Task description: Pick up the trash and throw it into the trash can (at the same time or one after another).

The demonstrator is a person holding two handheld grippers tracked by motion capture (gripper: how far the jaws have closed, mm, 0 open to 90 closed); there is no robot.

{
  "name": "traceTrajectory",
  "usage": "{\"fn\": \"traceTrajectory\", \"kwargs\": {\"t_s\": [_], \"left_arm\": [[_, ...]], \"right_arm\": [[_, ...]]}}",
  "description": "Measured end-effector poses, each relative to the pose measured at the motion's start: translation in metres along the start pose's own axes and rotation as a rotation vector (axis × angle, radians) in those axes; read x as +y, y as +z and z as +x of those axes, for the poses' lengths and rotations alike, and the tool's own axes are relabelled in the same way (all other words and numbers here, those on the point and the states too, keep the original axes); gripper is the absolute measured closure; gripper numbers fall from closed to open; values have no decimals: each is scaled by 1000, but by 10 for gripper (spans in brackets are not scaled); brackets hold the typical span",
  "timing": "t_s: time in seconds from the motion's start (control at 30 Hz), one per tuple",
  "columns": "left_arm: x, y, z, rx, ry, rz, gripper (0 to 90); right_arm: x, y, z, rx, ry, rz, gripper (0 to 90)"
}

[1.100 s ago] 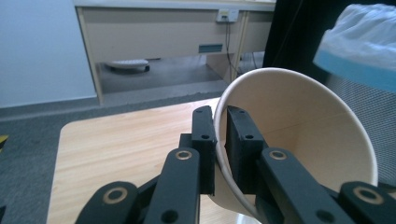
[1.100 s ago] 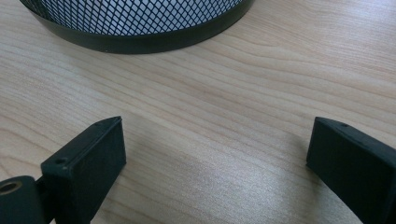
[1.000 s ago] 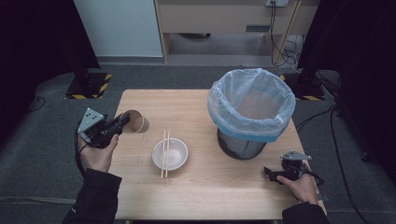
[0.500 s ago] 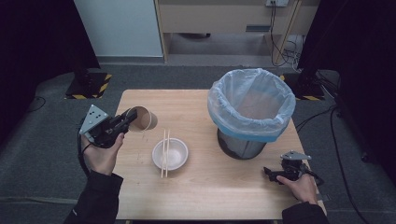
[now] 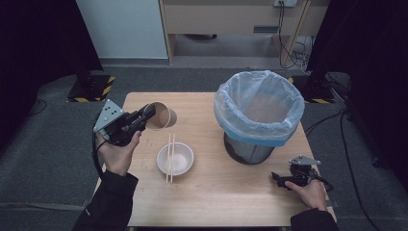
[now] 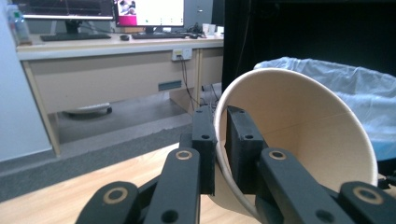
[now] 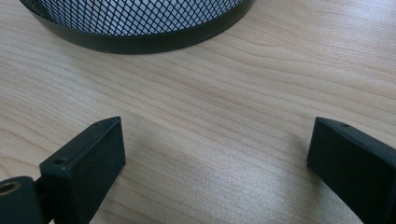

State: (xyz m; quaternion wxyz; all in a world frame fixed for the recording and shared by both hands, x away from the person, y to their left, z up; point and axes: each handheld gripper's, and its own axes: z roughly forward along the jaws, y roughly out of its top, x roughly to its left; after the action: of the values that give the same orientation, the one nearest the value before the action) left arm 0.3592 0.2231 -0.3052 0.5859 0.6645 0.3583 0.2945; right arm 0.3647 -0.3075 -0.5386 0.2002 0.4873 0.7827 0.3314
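Observation:
A brown paper cup [image 5: 161,115] hangs tilted above the table's left part, its mouth turned toward the bin. My left gripper [image 5: 147,113] is shut on its rim, one jaw inside the cup [image 6: 299,135] and one outside, as the left gripper view shows with the gripper [image 6: 222,140] pinching the wall. A white bowl [image 5: 176,159] with a pair of chopsticks [image 5: 170,155] laid across it sits on the table in front of the cup. My right gripper [image 5: 279,177] rests low on the table near the bin's base, its jaws wide open [image 7: 215,158] over bare wood.
A black mesh waste bin [image 5: 259,115] lined with a pale blue bag stands at the right of the wooden table [image 5: 211,202]; its mesh base [image 7: 135,21] lies just ahead of the right gripper. Dark floor surrounds the table.
My left gripper has lifted the cup and carried it to the right, toward the bin. The right hand has stayed where it was.

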Motion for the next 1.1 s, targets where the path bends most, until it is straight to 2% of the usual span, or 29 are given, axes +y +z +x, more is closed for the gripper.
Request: {"fn": "traceTrajectory", "kwargs": {"t_s": [0.3, 0.4, 0.63, 0.7, 0.8, 0.97, 1.1], "left_arm": [[26, 20, -22, -42, 29, -31, 819], [37, 29, -30, -52, 54, -46, 818], [49, 48, -47, -86, 55, -59, 819], [50, 51, -51, -96, 41, -54, 819], [59, 64, -60, -118, 37, -66, 818], [63, 75, -69, -135, 34, -73, 819], [69, 91, -80, -154, 30, -71, 819]], "right_arm": [[0, 0, 0, 0, -1, 0, 44], [0, 0, 0, 0, -1, 0, 44], [0, 0, 0, 1, -1, 0, 43], [0, 0, 0, 1, -1, 0, 43], [0, 0, 0, 1, -1, 0, 43], [0, 0, 0, 1, -2, 0, 42], [0, 0, 0, 1, -2, 0, 42]]}}
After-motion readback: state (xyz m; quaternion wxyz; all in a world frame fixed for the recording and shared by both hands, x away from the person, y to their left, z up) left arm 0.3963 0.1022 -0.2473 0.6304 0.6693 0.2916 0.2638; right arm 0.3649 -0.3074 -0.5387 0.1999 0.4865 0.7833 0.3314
